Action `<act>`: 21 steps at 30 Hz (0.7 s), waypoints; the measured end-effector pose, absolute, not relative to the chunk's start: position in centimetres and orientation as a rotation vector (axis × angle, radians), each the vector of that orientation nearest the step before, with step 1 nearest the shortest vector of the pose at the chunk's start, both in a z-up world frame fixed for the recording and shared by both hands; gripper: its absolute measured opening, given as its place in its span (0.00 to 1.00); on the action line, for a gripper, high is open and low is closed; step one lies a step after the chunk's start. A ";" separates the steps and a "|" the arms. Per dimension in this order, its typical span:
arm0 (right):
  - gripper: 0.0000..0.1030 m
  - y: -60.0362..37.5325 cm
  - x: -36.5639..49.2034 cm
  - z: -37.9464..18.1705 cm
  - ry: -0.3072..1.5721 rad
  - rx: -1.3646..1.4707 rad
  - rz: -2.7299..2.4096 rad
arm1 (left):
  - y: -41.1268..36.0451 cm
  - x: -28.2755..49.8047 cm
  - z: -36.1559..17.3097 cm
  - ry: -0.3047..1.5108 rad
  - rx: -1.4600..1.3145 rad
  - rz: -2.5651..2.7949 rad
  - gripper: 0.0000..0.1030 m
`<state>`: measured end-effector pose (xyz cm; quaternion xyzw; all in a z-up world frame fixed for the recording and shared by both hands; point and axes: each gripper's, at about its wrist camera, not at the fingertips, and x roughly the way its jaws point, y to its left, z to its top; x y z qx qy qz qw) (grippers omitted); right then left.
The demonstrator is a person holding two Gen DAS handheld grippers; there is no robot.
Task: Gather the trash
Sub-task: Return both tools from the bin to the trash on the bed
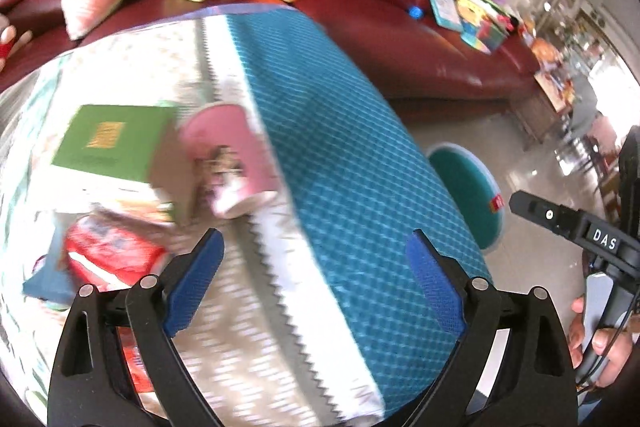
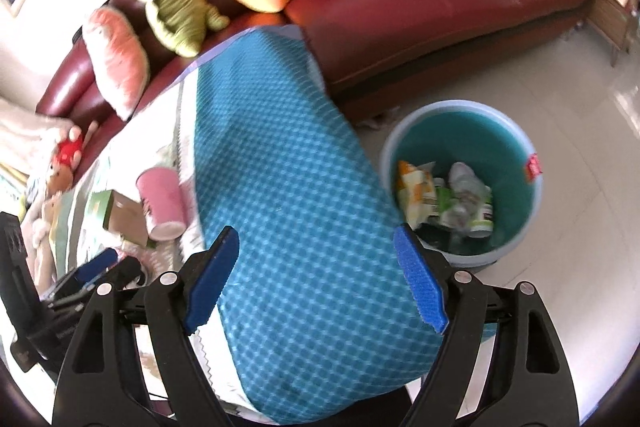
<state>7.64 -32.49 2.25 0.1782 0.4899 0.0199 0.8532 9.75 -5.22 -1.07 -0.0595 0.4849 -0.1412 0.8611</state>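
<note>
pink cup (image 1: 230, 159) lies beyond empty left hand-held gripper (image 1: 314, 279).

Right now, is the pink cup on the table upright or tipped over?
Tipped over. The pink cup lies on its side on the table, beside a green box.

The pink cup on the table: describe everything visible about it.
The pink cup looks like a paper cup with a printed picture on its side. It lies tipped over on the patterned tablecloth, its white rim toward the cameras. It sits right against the green box, apparently touching, near the teal cloth. No gripper touches it. Blur hides the print's details and whether anything is inside.
</note>
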 end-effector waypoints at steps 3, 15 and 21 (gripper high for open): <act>0.74 -30.1 8.2 2.3 1.054 0.337 0.071 | -2.6 9.8 -1.0 1.012 -0.151 -0.253 0.90; 0.74 -24.4 10.2 1.3 1.117 0.264 0.145 | 3.7 10.8 -3.2 1.030 -0.246 -0.040 0.91; 0.74 -23.9 11.0 0.7 1.133 0.257 0.151 | 3.8 12.6 -4.5 1.044 -0.268 0.028 0.91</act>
